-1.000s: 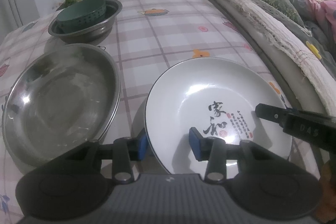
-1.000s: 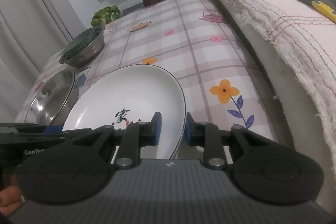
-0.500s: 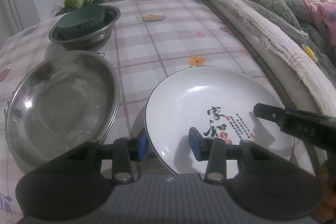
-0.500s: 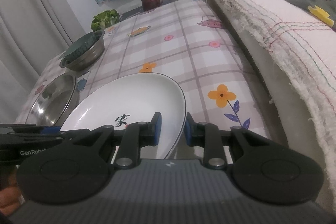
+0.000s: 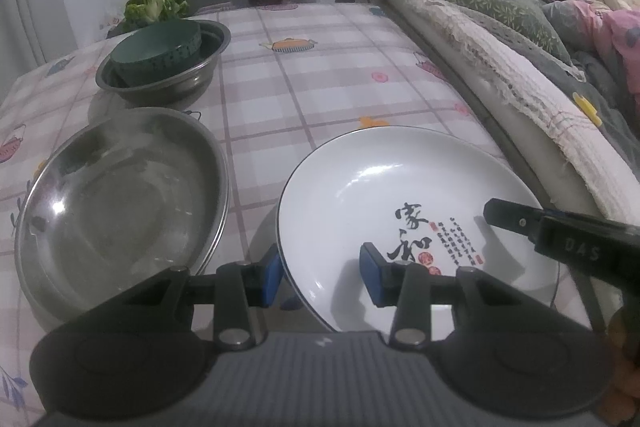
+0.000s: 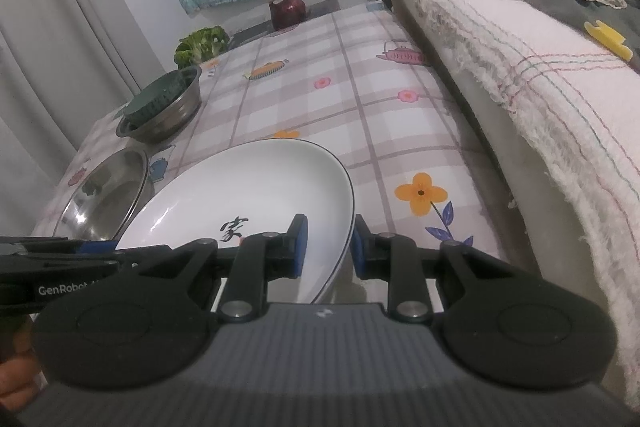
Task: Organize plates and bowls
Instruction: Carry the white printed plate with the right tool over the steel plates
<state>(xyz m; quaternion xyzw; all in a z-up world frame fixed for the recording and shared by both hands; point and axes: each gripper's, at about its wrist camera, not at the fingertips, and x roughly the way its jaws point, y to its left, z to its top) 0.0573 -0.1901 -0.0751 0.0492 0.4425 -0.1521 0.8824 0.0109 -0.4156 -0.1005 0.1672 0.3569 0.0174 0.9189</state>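
I have the white plate pinched at two points of its rim: my left gripper straddles the edge at about eight o'clock, one pad under, one inside, and my right gripper clamps the edge at about four o'clock. The plate rides tilted above the checked tablecloth, just beside the big steel basin at its nine o'clock. I judge the job is to nest it there. To do it well I keep both grips level, swing toward nine o'clock together, clear the basin's rim, lower flat, then release both sides.
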